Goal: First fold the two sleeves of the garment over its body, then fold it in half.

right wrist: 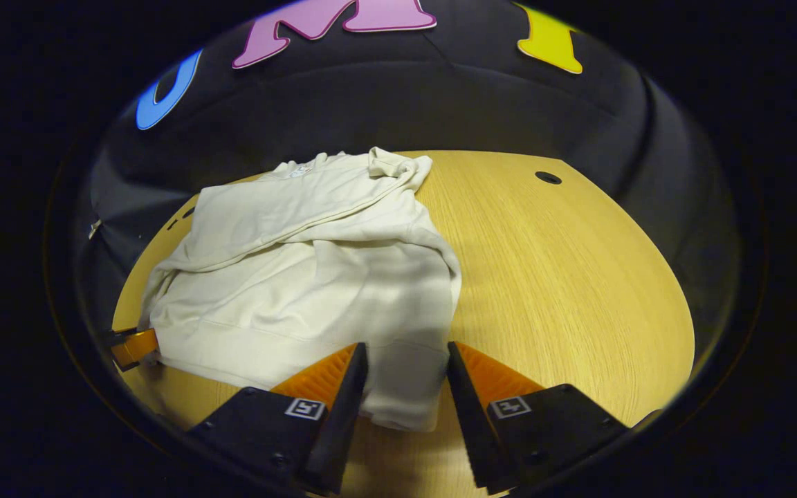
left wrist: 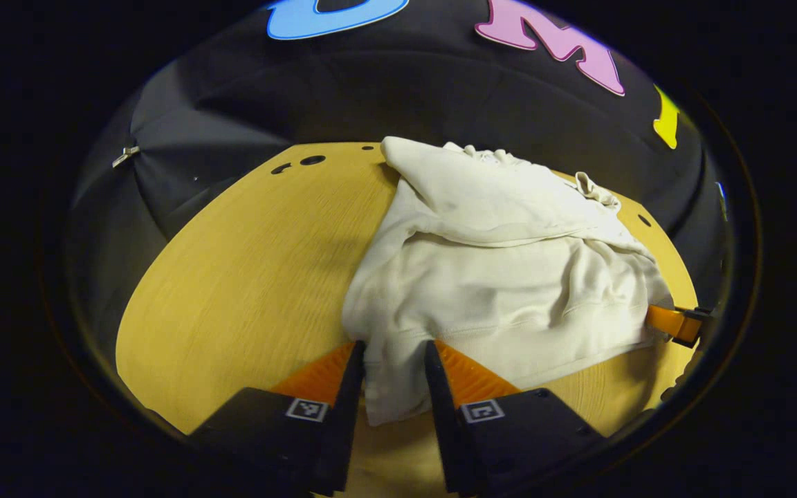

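A cream sweatshirt (left wrist: 495,277) (right wrist: 315,277) lies flat on the wooden table (left wrist: 246,277), with its sleeves (left wrist: 481,200) (right wrist: 288,207) folded across the body. My left gripper (left wrist: 394,346) stands open at the near hem, and the hem's left corner lies between its fingers. My right gripper (right wrist: 406,346) is open too, straddling the hem's right corner. An orange finger (left wrist: 672,321) of the right gripper shows at the garment's far edge in the left gripper view. In the right gripper view, an orange finger (right wrist: 134,348) of the left gripper peeks out beside the hem.
The round table top (right wrist: 564,277) has small dark holes near its far edge (left wrist: 312,160) (right wrist: 548,178). Bare wood lies to the left of the garment in the left gripper view and to its right in the right gripper view. Black cloth walls close behind.
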